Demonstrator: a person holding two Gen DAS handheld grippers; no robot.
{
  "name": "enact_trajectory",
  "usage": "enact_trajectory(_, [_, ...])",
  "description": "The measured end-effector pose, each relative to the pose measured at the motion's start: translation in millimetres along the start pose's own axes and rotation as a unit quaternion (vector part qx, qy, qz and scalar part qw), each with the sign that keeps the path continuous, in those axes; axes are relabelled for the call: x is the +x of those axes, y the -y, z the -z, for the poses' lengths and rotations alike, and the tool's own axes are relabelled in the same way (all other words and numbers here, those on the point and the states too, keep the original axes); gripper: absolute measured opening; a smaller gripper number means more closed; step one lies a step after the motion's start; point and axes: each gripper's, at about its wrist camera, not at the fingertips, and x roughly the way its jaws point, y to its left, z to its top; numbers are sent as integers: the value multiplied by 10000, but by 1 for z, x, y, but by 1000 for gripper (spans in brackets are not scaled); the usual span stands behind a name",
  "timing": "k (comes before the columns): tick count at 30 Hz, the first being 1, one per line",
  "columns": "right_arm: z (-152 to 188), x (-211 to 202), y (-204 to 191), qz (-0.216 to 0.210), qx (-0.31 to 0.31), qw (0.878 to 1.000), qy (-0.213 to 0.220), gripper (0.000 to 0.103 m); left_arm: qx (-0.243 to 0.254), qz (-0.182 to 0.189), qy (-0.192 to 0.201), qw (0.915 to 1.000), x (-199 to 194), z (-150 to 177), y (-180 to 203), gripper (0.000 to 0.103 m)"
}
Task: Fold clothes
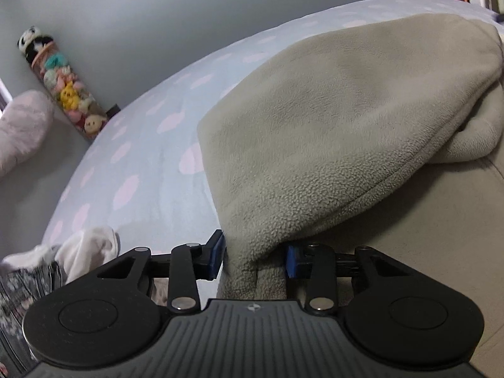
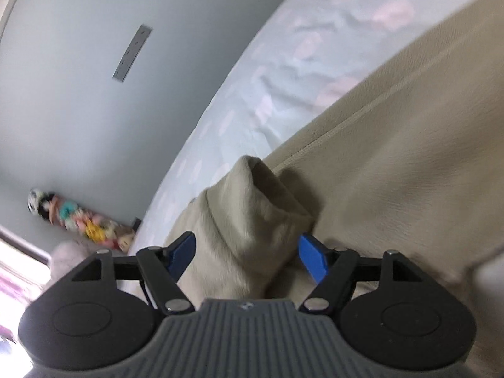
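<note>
A beige fleece garment [image 1: 330, 119] lies on the bed, partly folded over itself. My left gripper [image 1: 255, 260] is shut on a bunched corner of this garment, with the fleece pinched between the blue pads [image 1: 217, 256]. In the right wrist view the same garment [image 2: 409, 163] fills the right side. A cuff-like tube of it [image 2: 252, 214] stands between the blue fingers [image 2: 312, 260] of my right gripper [image 2: 247, 258]. The jaws stand wide apart around the cloth, and the view is blurred.
The bed has a pale blue sheet with pink spots [image 1: 141, 163]. White and patterned clothes [image 1: 78, 252] lie at the near left. A clear tube of plush toys [image 1: 63, 85] leans on the grey wall beside a pink cushion [image 1: 22, 126].
</note>
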Motion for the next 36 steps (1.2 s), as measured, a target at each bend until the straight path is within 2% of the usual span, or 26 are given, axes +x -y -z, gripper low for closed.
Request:
enact_trajectory(2, [-5, 10, 8, 89, 367, 9993, 62, 76, 113, -6, 84, 9999, 1, 1, 1, 36])
enact_trajectory(4, [-7, 19, 17, 100, 676, 9976, 77, 68, 89, 90, 150, 9998, 1, 2, -3, 31])
enact_trajectory(6, [-8, 22, 21, 99, 748, 9971, 60, 42, -24, 178, 201, 9996, 2, 1, -10, 25])
enact_trajectory(7, [-8, 23, 22, 98, 781, 9969, 50, 37, -82, 214, 230, 9995, 2, 0, -14, 22])
enact_trajectory(8, [-8, 20, 18, 64, 652, 9978, 85, 24, -139, 250, 258, 9993, 1, 0, -18, 19])
enact_trajectory(12, [-6, -5, -13, -227, 90, 9993, 288, 21, -596, 158, 274, 9977, -1, 0, -39, 16])
enact_trajectory(15, [3, -25, -32, -335, -216, 9988, 282, 21, -1036, 266, 96, 9942, 4, 7, -54, 16])
enact_trajectory(20, [23, -25, -11, 289, -369, 9988, 113, 21, -986, 288, -195, 9945, 21, 14, -48, 16])
enact_trajectory(25, [29, -16, 4, 553, -556, 9969, -41, 22, -771, 252, -287, 9963, 23, 13, -44, 17])
enact_trajectory(27, [22, -26, -2, 578, -677, 9960, -52, 34, -671, 274, -399, 9966, 18, 9, -45, 19])
enact_trajectory(28, [18, -31, -4, 590, -736, 9955, -56, 36, -671, 281, -457, 9963, 14, 7, -45, 20])
enact_trajectory(31, [1, -60, -9, 655, -1039, 9924, 18, 42, -797, 355, -481, 9950, -3, 4, -49, 35])
enact_trajectory(32, [-7, -74, -7, 700, -1134, 9910, 87, 50, -864, 485, -449, 9941, -9, 3, -50, 46])
enact_trajectory(33, [-15, -88, -4, 746, -1227, 9895, 158, 58, -958, 682, -403, 9922, -15, 4, -52, 48])
enact_trajectory(36, [-47, -138, 10, 1128, -1405, 9825, 466, 62, -1226, 1127, -237, 9858, -31, 4, -58, 48])
